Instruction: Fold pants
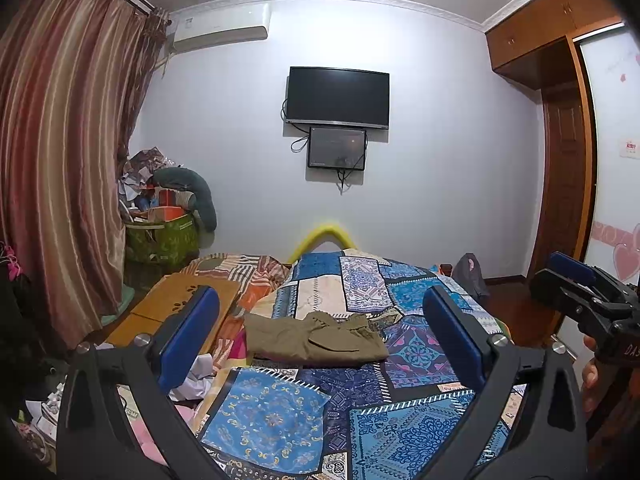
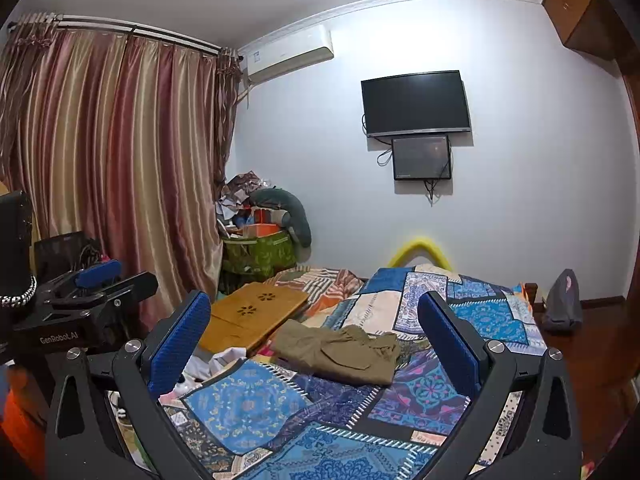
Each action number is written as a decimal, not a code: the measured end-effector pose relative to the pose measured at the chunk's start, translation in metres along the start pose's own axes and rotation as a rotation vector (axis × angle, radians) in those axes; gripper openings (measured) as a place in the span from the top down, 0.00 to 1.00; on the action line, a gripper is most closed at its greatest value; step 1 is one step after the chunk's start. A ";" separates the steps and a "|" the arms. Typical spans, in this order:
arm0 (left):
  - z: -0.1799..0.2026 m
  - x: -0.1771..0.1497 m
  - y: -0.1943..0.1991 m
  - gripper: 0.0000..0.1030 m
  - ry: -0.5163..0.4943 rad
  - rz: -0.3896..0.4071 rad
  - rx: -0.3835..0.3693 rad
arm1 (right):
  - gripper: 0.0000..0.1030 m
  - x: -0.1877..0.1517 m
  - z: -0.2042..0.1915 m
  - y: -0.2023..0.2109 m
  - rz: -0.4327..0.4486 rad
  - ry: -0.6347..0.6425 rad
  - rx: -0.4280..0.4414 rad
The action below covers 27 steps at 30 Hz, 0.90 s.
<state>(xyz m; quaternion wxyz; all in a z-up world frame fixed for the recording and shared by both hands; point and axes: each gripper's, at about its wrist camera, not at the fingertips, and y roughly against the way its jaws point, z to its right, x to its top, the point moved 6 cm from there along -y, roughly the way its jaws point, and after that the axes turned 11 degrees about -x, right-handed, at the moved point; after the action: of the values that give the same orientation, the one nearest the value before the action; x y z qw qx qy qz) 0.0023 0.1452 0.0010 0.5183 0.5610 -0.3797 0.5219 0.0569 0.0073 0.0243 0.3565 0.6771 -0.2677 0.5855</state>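
Pants (image 1: 316, 338) lie folded on the bed (image 1: 400, 420), mid-bed, w/ the lap tray (image 1: 176, 308) to their left. Behind the tray, a bin (image 1: 162, 240) piled w/ stuff in the corner by the curtain (image 1: 60, 160). TV (image 1: 338, 97) on the far wall, smaller screen (image 1: 337, 147) just below it. AC unit (image 1: 222, 28) up left of the TV. Bag (image 1: 472, 274) on the floor right of the bed. Wardrobe (image 1: 560, 120) at right.

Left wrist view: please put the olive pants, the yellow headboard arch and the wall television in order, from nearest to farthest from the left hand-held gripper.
1. Olive pants: nearest, lying folded on the patchwork bedspread, between the open fingers of the left hand-held gripper.
2. Yellow headboard arch: at the far end of the bed.
3. Wall television: farthest, mounted on the back wall.
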 end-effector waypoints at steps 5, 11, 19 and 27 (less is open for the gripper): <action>0.002 0.001 -0.002 0.00 0.003 -0.007 -0.025 | 0.00 0.000 0.001 0.001 0.002 -0.004 0.000; 0.003 0.001 -0.004 0.00 0.009 -0.012 -0.036 | 0.00 0.000 0.002 0.001 0.001 -0.006 -0.002; 0.003 -0.001 -0.005 0.00 0.017 -0.017 -0.040 | 0.00 -0.001 0.002 0.000 -0.003 -0.002 -0.001; 0.003 -0.001 -0.006 0.00 0.013 -0.023 -0.048 | 0.00 -0.003 0.005 -0.001 -0.017 -0.013 0.002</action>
<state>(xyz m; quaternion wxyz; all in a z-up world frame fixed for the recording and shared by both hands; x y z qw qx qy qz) 0.0080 0.1434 -0.0008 0.5403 0.5492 -0.3822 0.5103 0.0606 0.0035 0.0210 0.3592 0.6835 -0.2637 0.5782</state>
